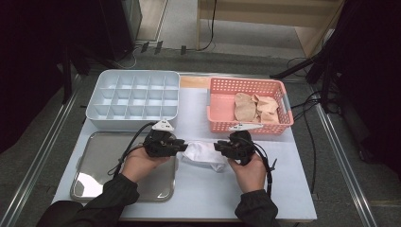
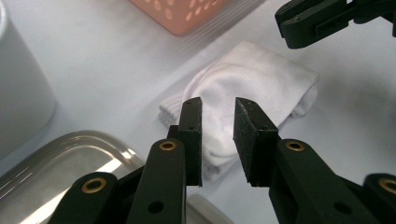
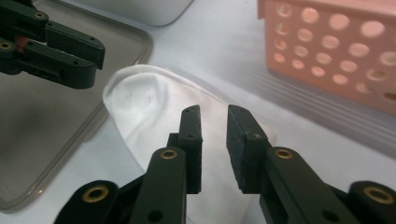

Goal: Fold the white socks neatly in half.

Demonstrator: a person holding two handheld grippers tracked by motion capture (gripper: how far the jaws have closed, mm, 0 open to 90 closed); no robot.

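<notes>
Currently: white sock (image 1: 204, 154) lay on the surface near its front-middle, between the two grippers, just beside the right edge of the steel tray (image 1: 94, 165). Left gripper (image 1: 181, 145) sat at the sock's left end, fingers (image 2: 192, 135) narrowly parted, nothing clamped; in the left gripper view the sock was just past the tips. Right gripper (image 1: 218, 147) sat at the sock's right end, fingers (image 3: 240, 140) also at a narrow gap, empty, hovering over the fabric; contact couldn't be confirmed. Pink basket (image 1: 222, 106) was at the back-right of the surface with beige socks (image 1: 255, 108) inside. White divided organizer (image 1: 134, 97) was at the back-left, behind the tray. Both hands came in from the front edge.
</notes>
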